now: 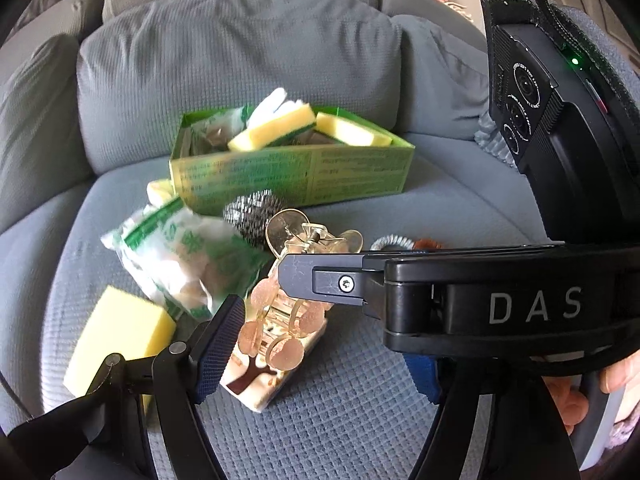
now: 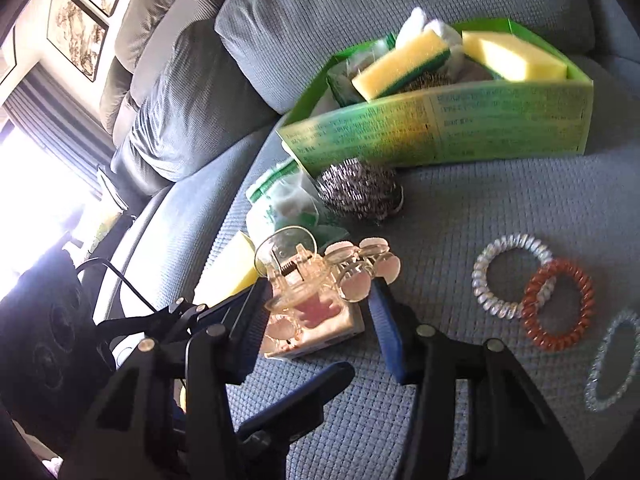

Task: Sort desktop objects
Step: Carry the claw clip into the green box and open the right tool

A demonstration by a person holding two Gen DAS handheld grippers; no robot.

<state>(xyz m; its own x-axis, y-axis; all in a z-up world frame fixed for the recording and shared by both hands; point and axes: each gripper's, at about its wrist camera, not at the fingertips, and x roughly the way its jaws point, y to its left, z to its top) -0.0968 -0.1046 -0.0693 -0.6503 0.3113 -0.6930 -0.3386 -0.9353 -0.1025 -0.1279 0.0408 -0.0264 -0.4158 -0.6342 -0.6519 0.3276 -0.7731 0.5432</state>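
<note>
Jaws astride hair claw (image 2: 316, 280) on box (image 2: 320, 332)

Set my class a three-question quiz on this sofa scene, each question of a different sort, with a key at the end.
1. True or false: the steel scourer lies inside the green box.
2. How many spiral hair ties lie on the sofa seat? A two, B three, C five.
3. Short answer: what lies between the fingers of the right tool?
Key: 1 false, it lies on the seat against the box's outer wall; 2 B; 3 the hair clip.
</note>
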